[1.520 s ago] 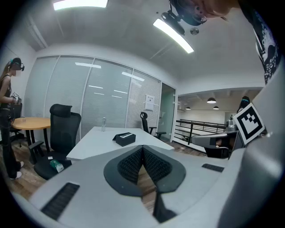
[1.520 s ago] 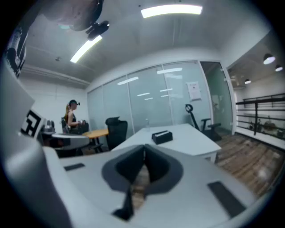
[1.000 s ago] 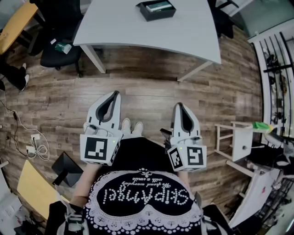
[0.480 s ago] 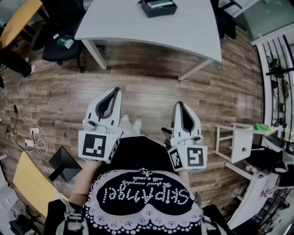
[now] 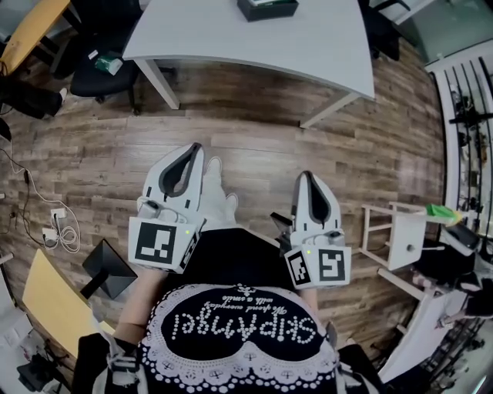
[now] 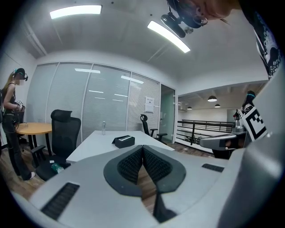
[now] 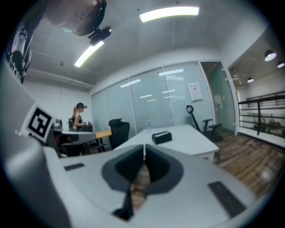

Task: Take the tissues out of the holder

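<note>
The black tissue holder (image 5: pixel 267 8) sits on the white table (image 5: pixel 231 42) at the top edge of the head view, with pale tissues showing in its top. Both grippers hang over the wooden floor, well short of the table, in front of the person's body. My left gripper (image 5: pixel 192 148) is shut and empty, its ribbed pads (image 6: pixel 133 162) meeting. My right gripper (image 5: pixel 306 176) is also shut and holds nothing. The holder (image 6: pixel 124 141) lies far ahead beyond the left jaws, and the holder (image 7: pixel 162 136) stands on the table (image 7: pixel 191 138) beyond the right jaws.
A black office chair (image 5: pixel 100 73) stands left of the table, with a wooden desk (image 5: pixel 31 31) beyond it. A white stool (image 5: pixel 393 235) is at the right. Cables (image 5: pixel 58 235) and a dark box (image 5: pixel 108 273) lie on the floor at the left. A person (image 6: pixel 11 120) stands far left.
One shoe has stepped forward toward the table, and both grippers have shifted slightly with the body. The table has slid toward the top edge. Both grippers stay shut.
</note>
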`<state>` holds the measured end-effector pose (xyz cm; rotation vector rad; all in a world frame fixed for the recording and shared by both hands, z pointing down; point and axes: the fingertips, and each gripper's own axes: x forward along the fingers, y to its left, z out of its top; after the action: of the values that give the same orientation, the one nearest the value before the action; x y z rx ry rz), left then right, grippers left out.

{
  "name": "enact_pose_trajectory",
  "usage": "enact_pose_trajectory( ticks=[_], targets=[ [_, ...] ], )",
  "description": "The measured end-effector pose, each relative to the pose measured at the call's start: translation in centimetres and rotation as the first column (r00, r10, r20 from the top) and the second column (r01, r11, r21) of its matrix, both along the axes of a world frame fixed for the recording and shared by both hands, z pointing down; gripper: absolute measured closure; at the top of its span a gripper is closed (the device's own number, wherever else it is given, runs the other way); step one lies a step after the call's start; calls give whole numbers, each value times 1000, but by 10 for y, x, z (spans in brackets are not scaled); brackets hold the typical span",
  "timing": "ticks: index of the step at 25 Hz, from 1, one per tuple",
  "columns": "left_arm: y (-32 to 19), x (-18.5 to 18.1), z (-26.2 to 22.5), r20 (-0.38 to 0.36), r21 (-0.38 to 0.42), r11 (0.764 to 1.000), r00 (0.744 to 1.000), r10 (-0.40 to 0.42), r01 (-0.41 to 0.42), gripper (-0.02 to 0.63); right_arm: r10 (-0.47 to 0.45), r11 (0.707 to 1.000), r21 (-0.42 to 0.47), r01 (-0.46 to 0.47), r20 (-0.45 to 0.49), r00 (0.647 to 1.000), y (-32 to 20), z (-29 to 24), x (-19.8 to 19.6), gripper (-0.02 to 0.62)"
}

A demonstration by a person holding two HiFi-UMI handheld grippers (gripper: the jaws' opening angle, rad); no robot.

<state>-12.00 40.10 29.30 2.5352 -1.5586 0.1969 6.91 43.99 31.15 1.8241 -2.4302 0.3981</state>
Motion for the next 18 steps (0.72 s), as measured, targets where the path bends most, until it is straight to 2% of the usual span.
enact_pose_trajectory(
  ticks=[6, 13, 18],
  targets=[
    [-37, -2, 3, -12, -38, 999, 1000, -2, 2, 583, 13, 999, -34, -13, 11, 1000, -29, 7, -3, 560],
    [-96, -17, -6, -27, 14, 999, 999, 44, -44, 583, 21, 1000, -22, -21, 2, 1000, -92, -2, -22, 561],
    [-136, -32, -7, -49, 6, 999, 998, 45, -44, 583, 23, 1000, -10, -23, -3, 1000, -132, -9, -38, 561]
  ],
)
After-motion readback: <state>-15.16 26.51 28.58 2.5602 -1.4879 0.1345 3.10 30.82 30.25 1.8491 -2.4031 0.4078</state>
